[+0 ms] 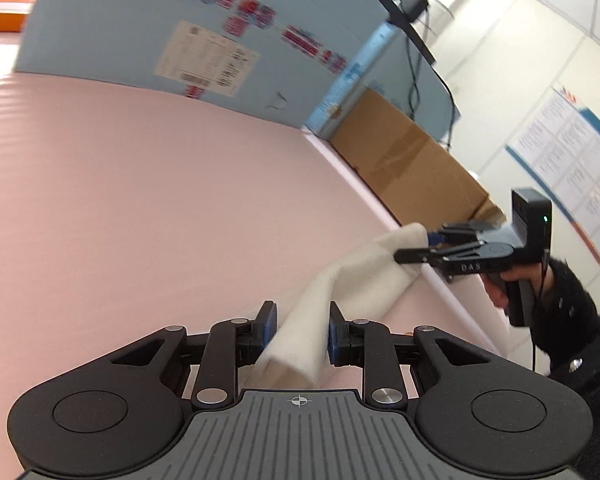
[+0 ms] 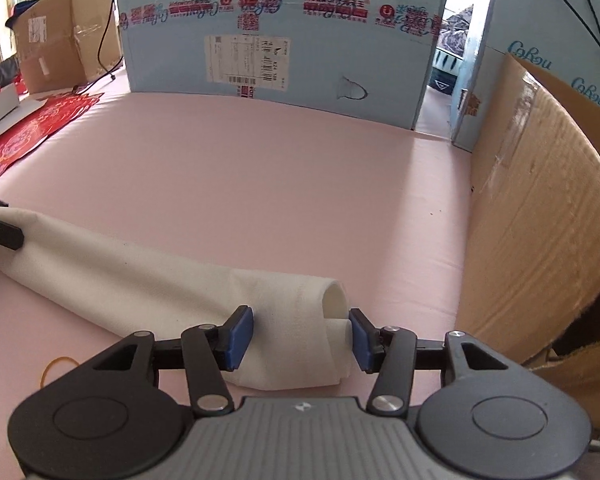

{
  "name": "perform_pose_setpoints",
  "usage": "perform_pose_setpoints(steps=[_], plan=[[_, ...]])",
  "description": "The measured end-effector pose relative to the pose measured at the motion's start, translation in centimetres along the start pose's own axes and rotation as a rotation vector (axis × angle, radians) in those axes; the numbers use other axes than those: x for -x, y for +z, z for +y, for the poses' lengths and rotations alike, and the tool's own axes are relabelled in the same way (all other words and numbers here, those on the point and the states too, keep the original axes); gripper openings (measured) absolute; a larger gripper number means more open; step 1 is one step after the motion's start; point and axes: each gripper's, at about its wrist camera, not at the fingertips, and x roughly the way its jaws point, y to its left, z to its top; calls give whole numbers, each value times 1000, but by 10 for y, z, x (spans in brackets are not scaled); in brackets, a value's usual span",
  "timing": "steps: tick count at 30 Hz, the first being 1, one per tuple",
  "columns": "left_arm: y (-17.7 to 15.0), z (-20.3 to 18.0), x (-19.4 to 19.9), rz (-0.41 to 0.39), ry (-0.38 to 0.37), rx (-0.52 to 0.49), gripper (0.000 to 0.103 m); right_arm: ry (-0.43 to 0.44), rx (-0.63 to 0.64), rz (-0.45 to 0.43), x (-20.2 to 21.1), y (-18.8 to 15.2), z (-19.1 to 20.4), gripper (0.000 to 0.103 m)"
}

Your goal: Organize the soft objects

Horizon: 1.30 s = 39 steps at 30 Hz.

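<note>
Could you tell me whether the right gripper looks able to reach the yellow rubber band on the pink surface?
Probably yes: the rubber band lies bare on the pink surface, just left of the right gripper, whose open jaws straddle the rolled white cloth; nothing blocks it.

A white cloth (image 2: 180, 280), loosely rolled into a long tube, was laid lengthwise across the pink surface (image 2: 300, 184).

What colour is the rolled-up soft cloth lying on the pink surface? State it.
White; the rolled cloth shows best in the right wrist view.
</note>
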Motion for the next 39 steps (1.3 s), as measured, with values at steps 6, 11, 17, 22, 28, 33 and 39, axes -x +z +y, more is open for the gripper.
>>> perform_pose_setpoints(steps=[6, 11, 17, 22, 28, 33, 39], plan=[[-13, -27, 12, -81, 273, -101, 31, -85, 2, -46, 6, -18, 2, 54], [-24, -67, 3, -103, 722, -384, 75, -104, -42, -95, 7, -32, 2, 54], [-21, -123, 17, -377, 784, -539, 75, -90, -101, -132, 5, -43, -3, 53], [-9, -149, -39, -306, 490, -561, 75, -78, -139, -152, 4, -48, -5, 53], [-11, -136, -104, -73, 463, -551, 76, -68, -206, -189, 10, -55, -8, 55], [-9, -129, -106, -56, 470, -525, 83, -48, -308, -210, 16, -62, -19, 56], [-11, -129, -106, -61, 490, -536, 87, -7, -478, -237, 32, -73, -30, 53]])
